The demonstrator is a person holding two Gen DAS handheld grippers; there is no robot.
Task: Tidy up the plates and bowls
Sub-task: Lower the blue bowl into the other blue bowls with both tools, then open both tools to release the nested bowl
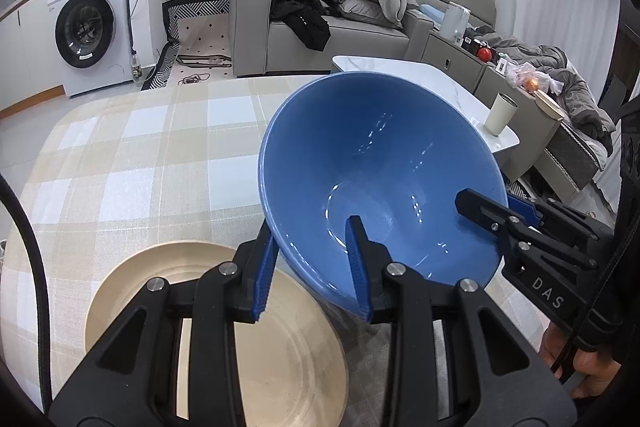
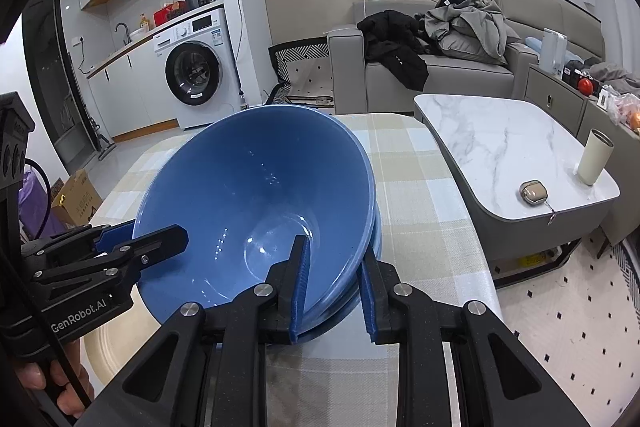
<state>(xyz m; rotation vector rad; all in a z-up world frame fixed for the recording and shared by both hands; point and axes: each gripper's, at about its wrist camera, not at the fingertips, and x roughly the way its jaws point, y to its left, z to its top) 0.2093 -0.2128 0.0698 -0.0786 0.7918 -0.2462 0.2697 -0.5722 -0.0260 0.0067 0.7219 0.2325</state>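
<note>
Gripping the blue bowl point(image 1: 380, 163) from both sides: left gripper point(image 1: 312, 267) clamps the near-left rim, one finger inside, one outside; right gripper point(image 2: 334, 287) clamps the near-right rim, where a second rim edge shows beneath. Bowl tilted, raised above the checked desk point(image 1: 140, 155). Beige plate point(image 1: 280, 359) lies under the left gripper, near-left of the bowl.

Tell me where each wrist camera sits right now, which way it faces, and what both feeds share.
Left wrist: rides the left gripper, angled down past the blue bowl at the beige plate; right gripper and a hand enter from the right.
Right wrist: rides the right gripper, same tilt; left gripper enters from the left.
Shared: bowl, each gripper clamping its rim, checked tablecloth, sofa.
</note>
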